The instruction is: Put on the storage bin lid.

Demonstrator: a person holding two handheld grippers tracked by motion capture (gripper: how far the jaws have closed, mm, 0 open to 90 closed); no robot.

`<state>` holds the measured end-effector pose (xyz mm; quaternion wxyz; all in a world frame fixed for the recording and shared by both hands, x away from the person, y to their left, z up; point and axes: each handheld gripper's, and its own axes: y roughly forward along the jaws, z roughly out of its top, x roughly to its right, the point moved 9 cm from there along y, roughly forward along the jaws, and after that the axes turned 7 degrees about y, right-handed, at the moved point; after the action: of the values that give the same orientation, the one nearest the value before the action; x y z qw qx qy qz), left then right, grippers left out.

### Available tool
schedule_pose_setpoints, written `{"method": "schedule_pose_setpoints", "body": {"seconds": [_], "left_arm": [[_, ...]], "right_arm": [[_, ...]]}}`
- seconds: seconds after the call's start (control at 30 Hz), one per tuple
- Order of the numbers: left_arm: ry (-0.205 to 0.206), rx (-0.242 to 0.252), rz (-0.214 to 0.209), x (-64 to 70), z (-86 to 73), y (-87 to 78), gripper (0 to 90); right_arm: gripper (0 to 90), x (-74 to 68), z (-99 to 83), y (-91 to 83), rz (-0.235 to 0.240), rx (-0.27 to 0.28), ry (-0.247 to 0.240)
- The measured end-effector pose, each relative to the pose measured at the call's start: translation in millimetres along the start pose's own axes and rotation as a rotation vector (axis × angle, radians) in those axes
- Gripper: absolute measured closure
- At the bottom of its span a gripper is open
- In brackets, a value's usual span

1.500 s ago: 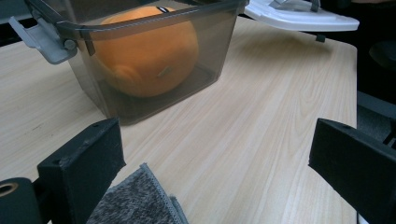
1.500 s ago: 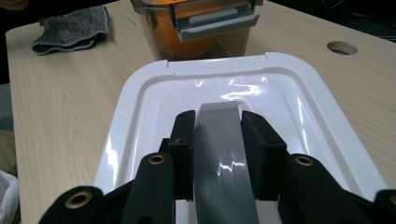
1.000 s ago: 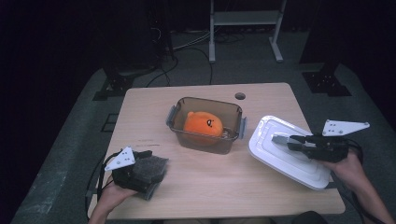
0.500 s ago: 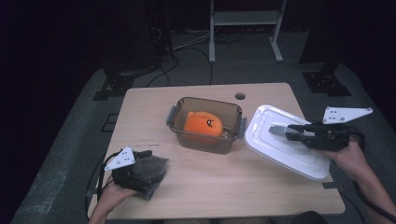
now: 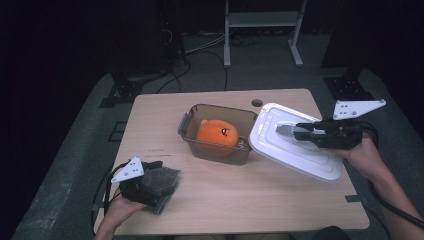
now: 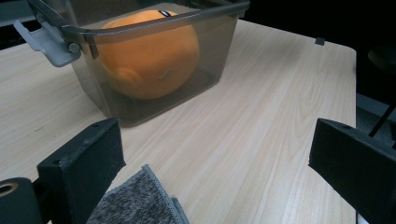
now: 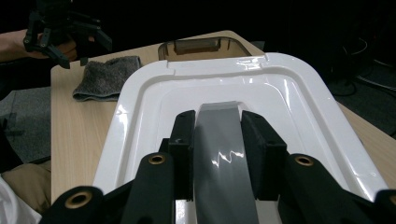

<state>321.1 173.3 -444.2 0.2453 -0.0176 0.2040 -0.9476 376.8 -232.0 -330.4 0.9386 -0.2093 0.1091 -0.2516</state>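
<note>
A grey cloth lies on the wooden table (near corner); metal stand behind.

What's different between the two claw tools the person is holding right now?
The right gripper is shut on the grey handle of the white lid and holds it tilted beside the box; the left gripper is open and holds nothing. The right one is raised; the left sits low by the grey cloth. Both have black jaws.

Lid carried left, seemingly over container edge

white lid between clamped fingers
</note>
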Motion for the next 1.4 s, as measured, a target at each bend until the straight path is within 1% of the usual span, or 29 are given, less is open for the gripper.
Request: {"method": "schedule_pose_setpoints", "body": {"seconds": [0.4,0.8,1.23,1.4], "left_arm": [[-0.005,0.009,-0.002,-0.5,0.9,-0.8,2.5],[-0.004,0.01,-0.002,-0.9,0.8,-3.0,2.5],[-0.002,0.014,-0.008,-0.5,1.7,-1.9,2.5],[-0.002,0.016,-0.007,-1.1,1.2,-2.8,2.5]], "right_arm": [[65.5,-8.8,28.3,29.4,0.066,-0.005,-0.026],[65.5,-20.6,57.3,58.9,0.119,-0.003,-0.062],[65.5,-21.7,74.7,82.9,0.141,-0.017,-0.08],[65.5,-25.1,82.1,94.4,0.155,-0.019,-0.085]]}}
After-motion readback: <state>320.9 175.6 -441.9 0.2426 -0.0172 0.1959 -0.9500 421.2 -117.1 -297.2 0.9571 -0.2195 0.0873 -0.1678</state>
